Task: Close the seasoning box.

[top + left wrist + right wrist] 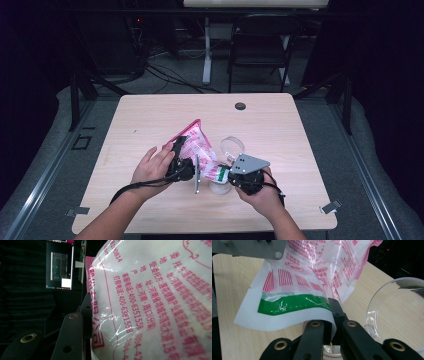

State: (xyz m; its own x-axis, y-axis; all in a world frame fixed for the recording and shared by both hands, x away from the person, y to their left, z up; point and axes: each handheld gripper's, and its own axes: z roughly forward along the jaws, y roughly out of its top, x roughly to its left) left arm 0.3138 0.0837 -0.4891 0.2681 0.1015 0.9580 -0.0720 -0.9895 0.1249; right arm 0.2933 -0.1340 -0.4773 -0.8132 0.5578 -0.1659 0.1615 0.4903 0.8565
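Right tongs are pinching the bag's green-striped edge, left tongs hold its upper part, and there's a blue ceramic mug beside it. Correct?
Not quite: beside the bag stands a clear plastic cup, not a blue mug, as the right gripper view shows. The rest holds.

"400-6351558", perhaps, on bag (155, 302)

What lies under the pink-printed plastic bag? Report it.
Under the pink-printed clear plastic bag sits a clear plastic cup on the light wooden table. The bag's green-banded end, pinched by the right claw, covers the cup's base.
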